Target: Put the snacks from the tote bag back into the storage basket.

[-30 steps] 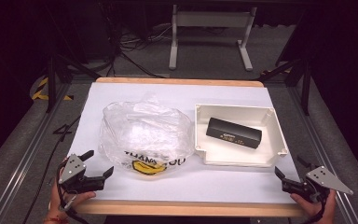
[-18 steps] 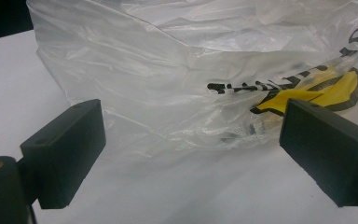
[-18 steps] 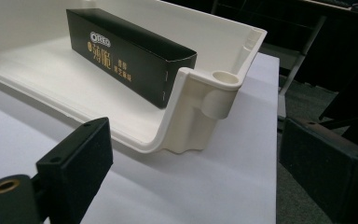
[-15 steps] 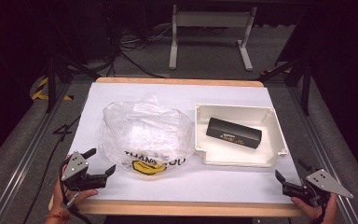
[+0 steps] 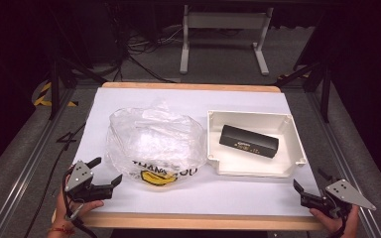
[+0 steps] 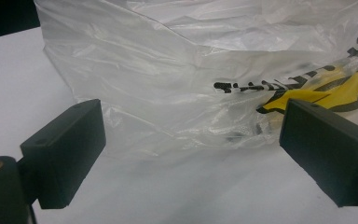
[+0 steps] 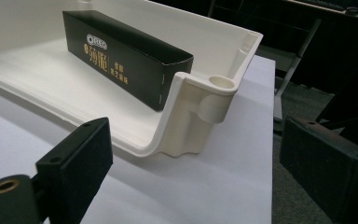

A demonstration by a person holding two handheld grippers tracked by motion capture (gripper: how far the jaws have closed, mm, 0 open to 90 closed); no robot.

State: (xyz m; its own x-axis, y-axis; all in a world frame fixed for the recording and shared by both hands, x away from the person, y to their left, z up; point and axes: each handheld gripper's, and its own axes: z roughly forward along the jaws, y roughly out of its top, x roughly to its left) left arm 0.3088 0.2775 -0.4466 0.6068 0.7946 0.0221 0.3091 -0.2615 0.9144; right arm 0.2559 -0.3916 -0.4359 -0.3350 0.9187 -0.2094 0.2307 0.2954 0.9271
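- Left claw point(image 5: 108, 174) at near left corner of counter point(image 5: 129, 99), jaws spread wide, holding nothing.
- Left hand point(image 5: 67, 210) grips it from the near edge.
- Plastic bag point(image 5: 154, 141) lies crumpled on left-middle of counter, clear, black lettering and a yellow print on its near side.
- Left gripper view: bag point(image 6: 191, 79) just ahead of the jaws, near edge between them, not touched.
- Right claw point(image 5: 308, 186) at near right corner, jaws wide apart, empty.
- Right hand point(image 5: 335, 220) sits at the counter edge.
- White tray point(image 5: 292, 148) on right-middle of counter, just beside bag.
- Black box point(image 5: 249, 141) lies flat inside tray, angled, gold print on its top.
- Right gripper view: tray corner point(image 7: 205, 112) ahead between the jaws, apart from them; box point(image 7: 126, 56) behind the corner, inside the tray.
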